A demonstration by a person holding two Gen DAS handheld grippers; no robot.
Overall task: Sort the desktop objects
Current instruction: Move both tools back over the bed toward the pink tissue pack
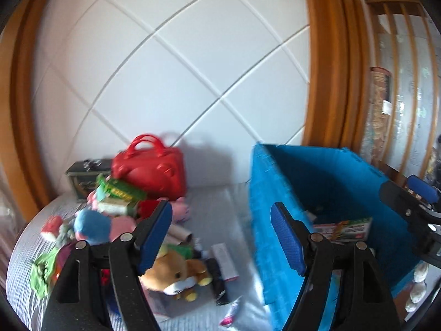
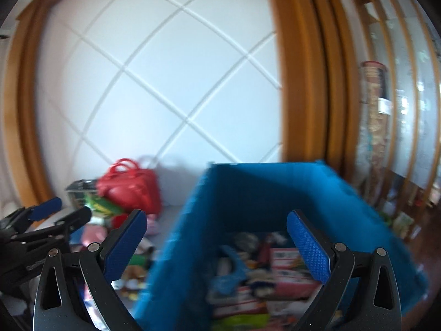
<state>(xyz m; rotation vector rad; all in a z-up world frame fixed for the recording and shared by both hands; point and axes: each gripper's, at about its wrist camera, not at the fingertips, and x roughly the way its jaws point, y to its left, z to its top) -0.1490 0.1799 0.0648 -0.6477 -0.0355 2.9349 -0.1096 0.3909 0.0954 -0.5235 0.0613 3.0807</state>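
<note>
My left gripper (image 1: 220,207) is open with nothing between its blue pads; it hangs over the table between a toy pile and the blue fabric bin (image 1: 270,182). The pile holds a brown plush (image 1: 179,273), a blue and pink plush (image 1: 93,226) and green boxes (image 1: 121,193). My right gripper (image 2: 217,215) stands wide open and empty above the blue fabric bin (image 2: 193,220), which holds several boxes and toys, among them a pink box (image 2: 284,270). The right wrist view is blurred. Each gripper shows at the edge of the other's view.
A red handbag (image 1: 154,165) and a dark tin case (image 1: 85,176) stand at the back against the white panelled wall. The table has a grey cloth (image 1: 220,209). A white carton (image 1: 226,259) lies near the bin. Wooden frames and shelves rise on the right.
</note>
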